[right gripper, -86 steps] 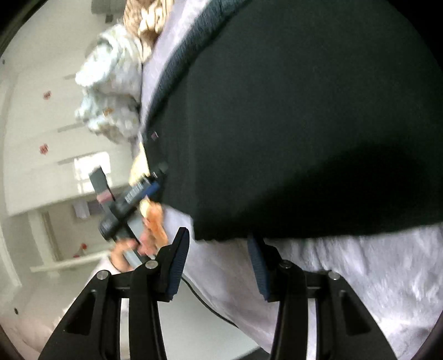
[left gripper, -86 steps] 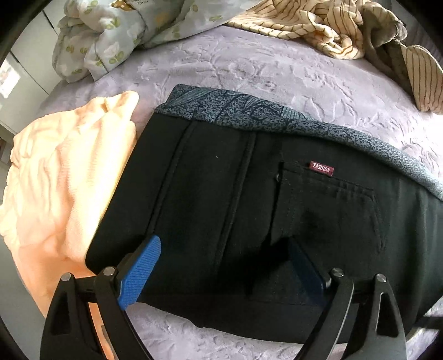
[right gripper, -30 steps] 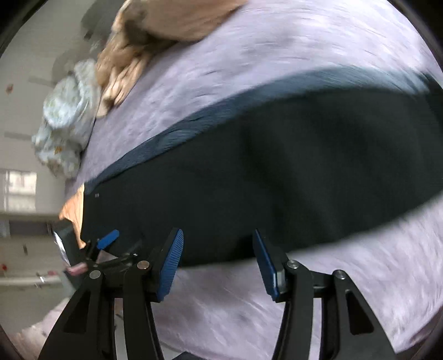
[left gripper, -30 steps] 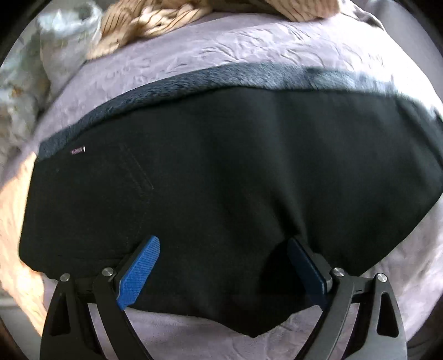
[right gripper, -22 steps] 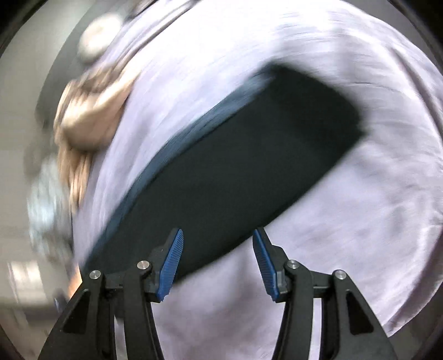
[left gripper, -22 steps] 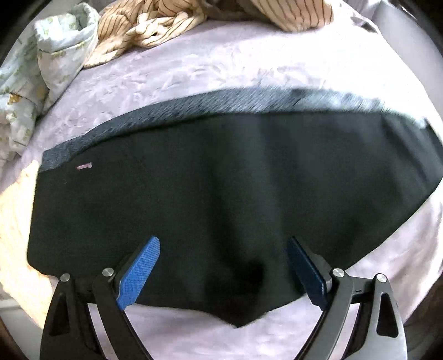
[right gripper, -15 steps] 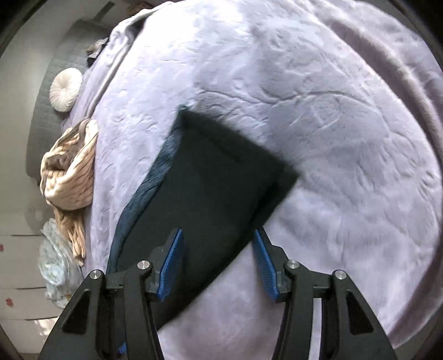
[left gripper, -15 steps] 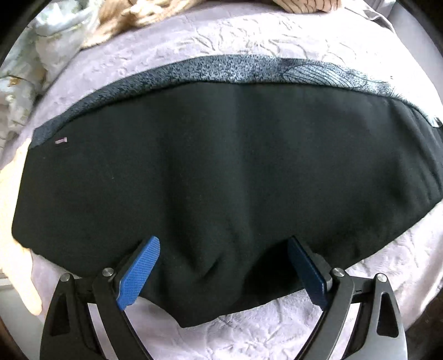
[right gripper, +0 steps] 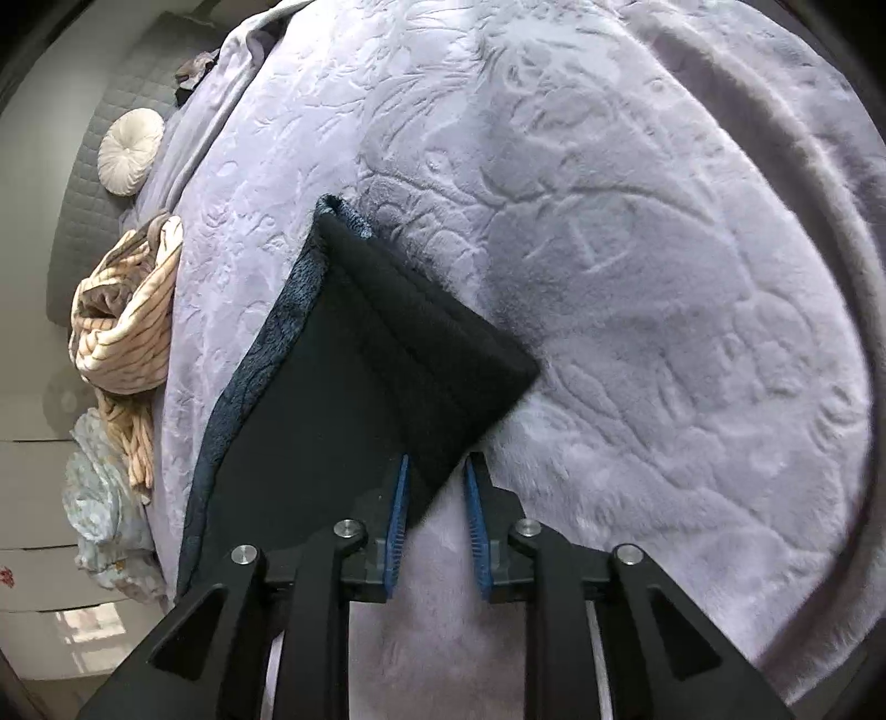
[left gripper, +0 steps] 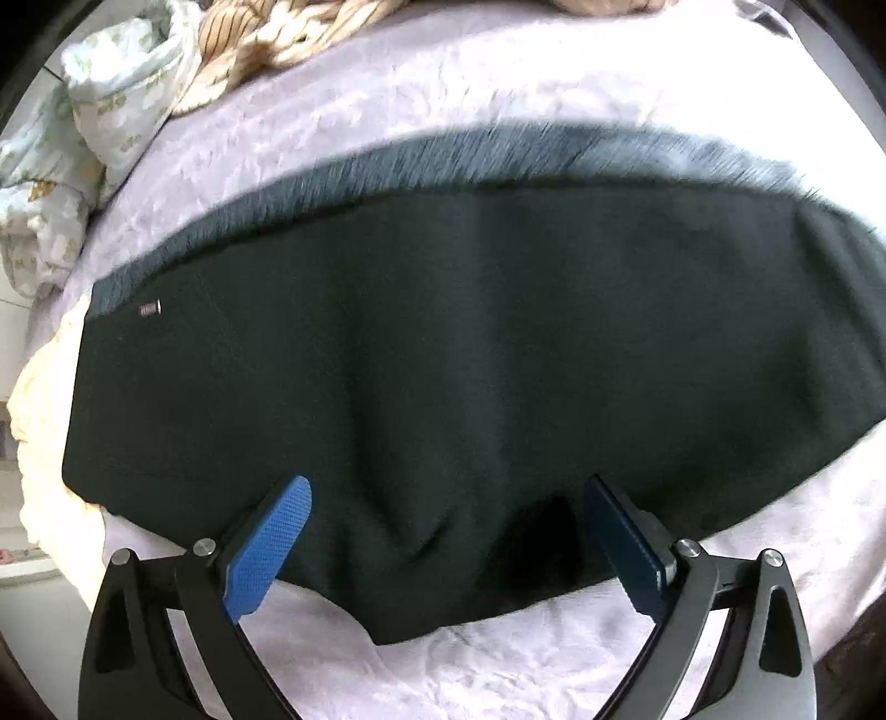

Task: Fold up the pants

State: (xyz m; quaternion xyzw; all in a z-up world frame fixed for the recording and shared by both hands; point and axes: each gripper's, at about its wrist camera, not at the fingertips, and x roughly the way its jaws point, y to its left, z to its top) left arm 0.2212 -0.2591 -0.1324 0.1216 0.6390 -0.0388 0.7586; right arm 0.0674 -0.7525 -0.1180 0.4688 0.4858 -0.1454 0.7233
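The black pants [left gripper: 470, 360] lie flat on the lilac bedspread [left gripper: 498, 122], folded lengthwise, with a blue-grey fleecy lining along the far edge and a small red label at the left. My left gripper [left gripper: 443, 498] is open, its blue pads over the near edge of the pants. In the right wrist view the hem end of the pants [right gripper: 387, 354] points away. My right gripper [right gripper: 436, 476] has narrowed around the near hem corner, with the fabric edge between its pads.
A striped beige garment [left gripper: 288, 33] and a pale printed bundle [left gripper: 111, 99] lie at the far left of the bed. A cream-yellow garment [left gripper: 39, 443] lies left of the pants. A round cushion [right gripper: 130, 152] rests by the quilted grey headboard.
My right gripper swung to the hem end of the pants and its jaws narrowed around the near corner. My left gripper shifted right along the near edge from the waist toward the middle and stayed open.
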